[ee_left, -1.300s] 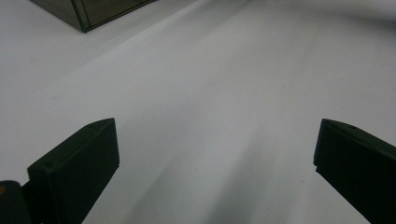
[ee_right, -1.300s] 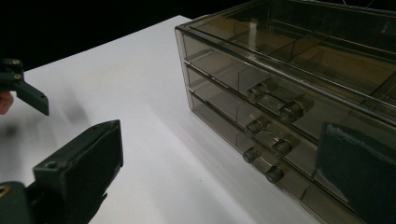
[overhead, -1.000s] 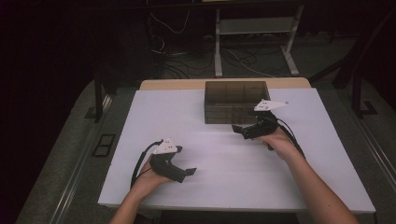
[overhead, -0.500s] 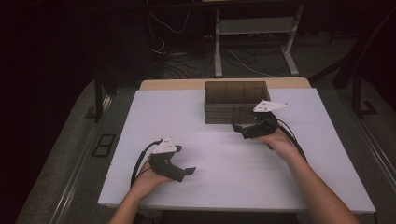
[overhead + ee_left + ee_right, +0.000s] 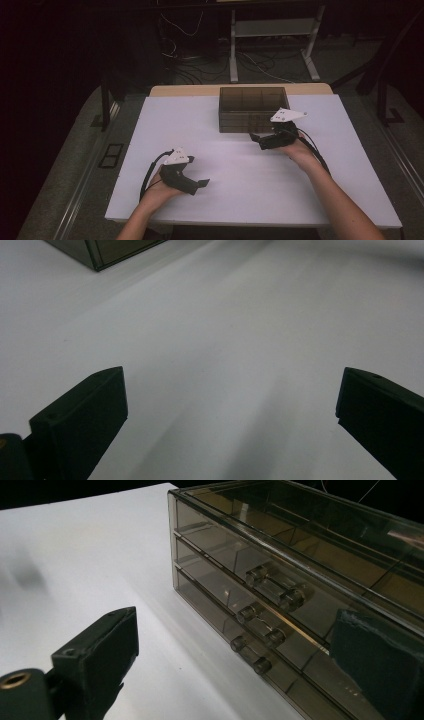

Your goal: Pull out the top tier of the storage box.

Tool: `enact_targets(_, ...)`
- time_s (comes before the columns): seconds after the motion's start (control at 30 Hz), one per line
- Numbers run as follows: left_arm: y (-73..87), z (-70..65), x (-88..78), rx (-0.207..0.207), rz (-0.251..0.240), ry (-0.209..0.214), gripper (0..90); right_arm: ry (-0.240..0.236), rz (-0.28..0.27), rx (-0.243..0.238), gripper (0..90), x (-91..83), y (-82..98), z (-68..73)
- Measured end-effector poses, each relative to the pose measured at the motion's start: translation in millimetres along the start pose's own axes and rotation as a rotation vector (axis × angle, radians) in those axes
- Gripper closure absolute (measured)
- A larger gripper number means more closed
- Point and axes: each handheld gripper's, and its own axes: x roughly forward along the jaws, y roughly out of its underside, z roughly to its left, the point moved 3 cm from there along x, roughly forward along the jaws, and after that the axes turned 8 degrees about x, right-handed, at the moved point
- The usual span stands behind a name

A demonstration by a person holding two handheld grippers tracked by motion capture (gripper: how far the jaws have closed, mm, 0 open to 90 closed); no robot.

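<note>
Smoky clear plastic makes up the drawer box (image 5: 252, 108), which stands at the far middle of the white table (image 5: 225, 200). From above, the right gripper (image 5: 256, 138) sits just in front of the box and the left gripper (image 5: 202, 184) lies well apart, near the front edge. Close up, the right gripper view shows three stacked drawers, each with a handle (image 5: 274, 588), between wide-spread jaws. Bare tabletop lies between the left gripper's wide-spread jaws, with one box corner (image 5: 95, 252) far off.

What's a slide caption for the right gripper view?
Open right gripper faces a smoky clear three-drawer box on the white table, handles stacked just ahead.
</note>
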Motion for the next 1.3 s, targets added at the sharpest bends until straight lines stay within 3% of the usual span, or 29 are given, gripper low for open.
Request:
enact_targets(0.63, 0.4, 0.4, -0.5, 0.007, 0.004, -0.003, 0.0, 0.082, 0.012, -0.118, 5.0, -1.9, 0.6, 4.7)
enact_targets(1.3, 0.4, 0.9, -0.7, 0.012, 0.004, -0.005, 0.0, 0.139, 0.015, -0.206, 5.1, -2.7, 0.4, 8.1)
